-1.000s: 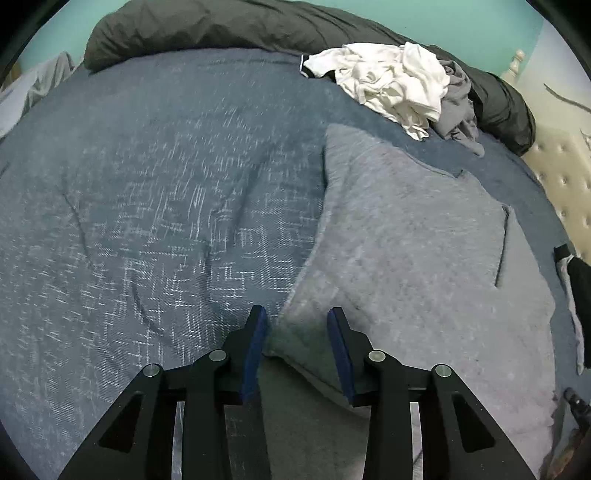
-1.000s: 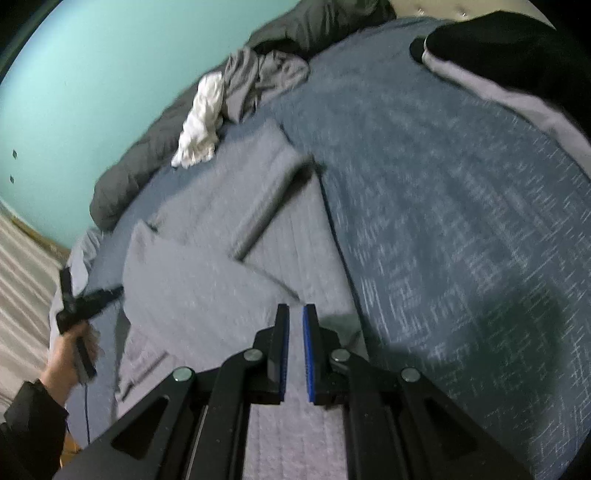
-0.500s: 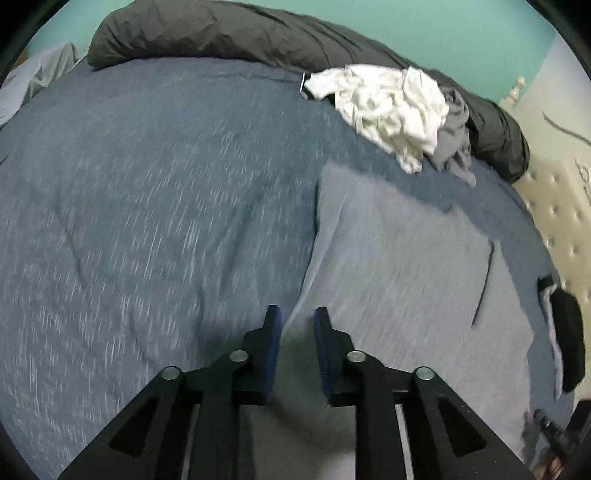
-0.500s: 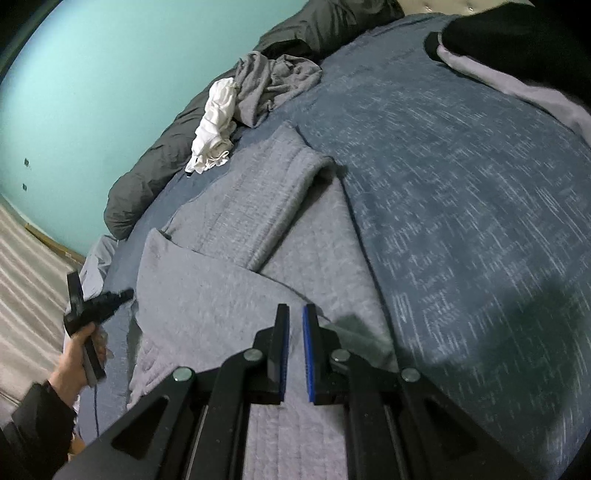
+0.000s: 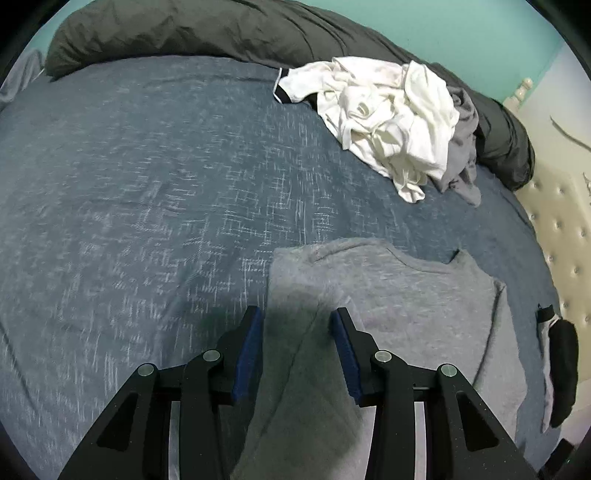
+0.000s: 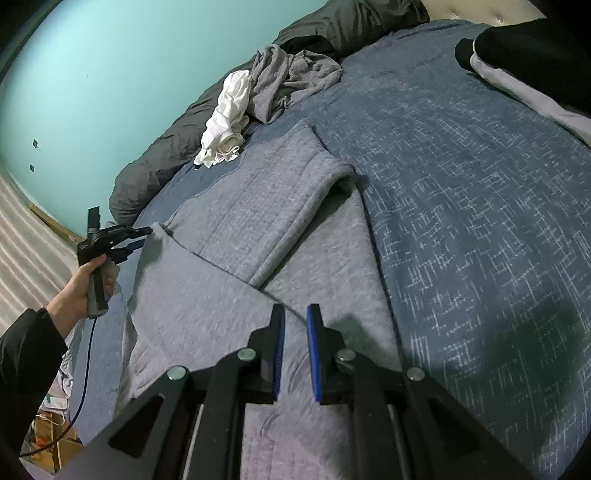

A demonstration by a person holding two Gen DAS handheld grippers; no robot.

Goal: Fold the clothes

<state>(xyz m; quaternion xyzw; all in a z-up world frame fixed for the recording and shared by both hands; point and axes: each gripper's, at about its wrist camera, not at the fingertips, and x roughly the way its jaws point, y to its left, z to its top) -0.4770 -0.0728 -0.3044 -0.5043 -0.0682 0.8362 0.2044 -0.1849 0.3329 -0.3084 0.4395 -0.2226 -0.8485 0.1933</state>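
On the bed (image 5: 129, 184), a blue blanket with thin white marks covers most of what both cameras see. I see no words, labels or brand names on anything.

From the left wrist camera, a long dark quilt (image 5: 184, 29) lies rolled along the far edge of the bed. To its right sits a crumpled white cloth (image 5: 388, 118), and a bunched gray cloth (image 5: 461, 155) touches its right side. Nearer the camera lies the gray shirt (image 5: 406, 295), spread flat. The left gripper (image 5: 297, 321) hangs just over the shirt's left edge. Its blue pads (image 5: 251, 350) are wide apart and hold nothing. At the far right, a black thing (image 5: 563, 369) lies beside the shirt, near a padded cream headboard (image 5: 561, 240).

From the right wrist camera, a hand (image 6: 83, 284) in a dark sleeve (image 6: 26, 358) is at the far left, holding the left gripper (image 6: 140, 238) right at a corner of the shirt (image 6: 207, 302). I cannot tell from here if it touches the cloth. One part of the shirt is folded over the rest, and a sleeve lies across the middle. The white cloth (image 6: 225, 118) and gray cloth (image 6: 291, 81) sit past the shirt, against the quilt (image 6: 166, 147). The right gripper (image 6: 295, 314) is low over the near part of the shirt. Its pads (image 6: 314, 354) are only a small way apart, with nothing between them. To the right is bare blanket (image 6: 480, 221), and a black and gray pile (image 6: 535, 48) rests in the far right corner.
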